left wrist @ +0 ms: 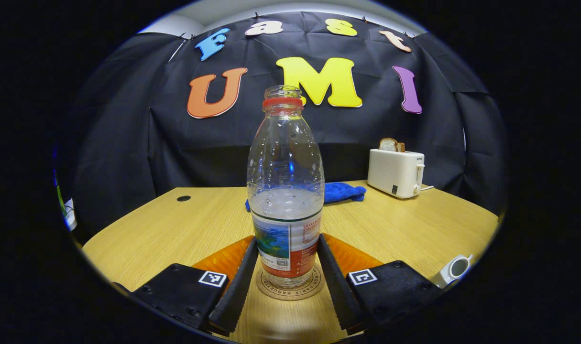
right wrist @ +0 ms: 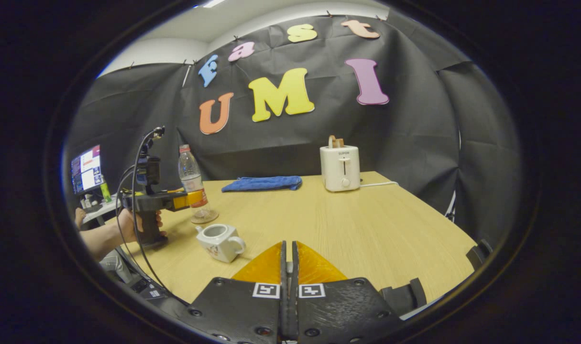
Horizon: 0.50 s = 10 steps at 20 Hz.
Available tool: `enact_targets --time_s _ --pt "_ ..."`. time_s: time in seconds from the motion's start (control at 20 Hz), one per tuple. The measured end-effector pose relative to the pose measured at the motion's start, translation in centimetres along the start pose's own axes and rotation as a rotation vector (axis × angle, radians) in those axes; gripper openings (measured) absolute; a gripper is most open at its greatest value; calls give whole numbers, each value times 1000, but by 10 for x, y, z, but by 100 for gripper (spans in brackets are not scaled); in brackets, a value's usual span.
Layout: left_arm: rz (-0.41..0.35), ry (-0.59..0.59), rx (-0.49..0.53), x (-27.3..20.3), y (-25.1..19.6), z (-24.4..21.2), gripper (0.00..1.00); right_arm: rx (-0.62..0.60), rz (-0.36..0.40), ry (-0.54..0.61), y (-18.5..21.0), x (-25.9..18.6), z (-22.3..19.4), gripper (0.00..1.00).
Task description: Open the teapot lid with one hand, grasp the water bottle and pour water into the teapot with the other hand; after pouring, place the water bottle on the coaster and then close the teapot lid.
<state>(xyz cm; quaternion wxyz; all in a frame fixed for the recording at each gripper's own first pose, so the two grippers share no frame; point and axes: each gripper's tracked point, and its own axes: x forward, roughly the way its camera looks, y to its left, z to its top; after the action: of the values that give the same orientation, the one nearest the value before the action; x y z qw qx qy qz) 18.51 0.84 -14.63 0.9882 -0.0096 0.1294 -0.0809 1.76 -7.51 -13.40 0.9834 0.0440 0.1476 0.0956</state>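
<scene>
A clear water bottle point(left wrist: 285, 191) with a red neck ring, uncapped and partly full, stands upright on a round coaster point(left wrist: 290, 289). My left gripper point(left wrist: 287, 246) has both fingers pressed against the labelled lower part of the bottle. The right gripper view shows the same bottle point(right wrist: 191, 177) on its coaster point(right wrist: 205, 217), with the left gripper point(right wrist: 194, 198) around it and a hand point(right wrist: 127, 224) holding that gripper. A white teapot point(right wrist: 219, 241) sits lidless with its opening showing, also seen at the right edge as the teapot point(left wrist: 455, 270). My right gripper point(right wrist: 288, 248) is shut; nothing shows between its fingers.
A white toaster point(right wrist: 340, 167) with bread in it stands at the back of the wooden table point(right wrist: 367, 229), a blue cloth point(right wrist: 264, 183) to its left. A monitor point(right wrist: 85, 168) stands off the table's left side. The table's right edge runs close to the booth wall.
</scene>
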Motion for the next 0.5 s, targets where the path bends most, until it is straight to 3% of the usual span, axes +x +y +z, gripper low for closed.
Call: enact_targets --time_s 0.5 --pt "-5 23 -26 0 -1 -11 82 4 0 -7 2 -2 3 0"
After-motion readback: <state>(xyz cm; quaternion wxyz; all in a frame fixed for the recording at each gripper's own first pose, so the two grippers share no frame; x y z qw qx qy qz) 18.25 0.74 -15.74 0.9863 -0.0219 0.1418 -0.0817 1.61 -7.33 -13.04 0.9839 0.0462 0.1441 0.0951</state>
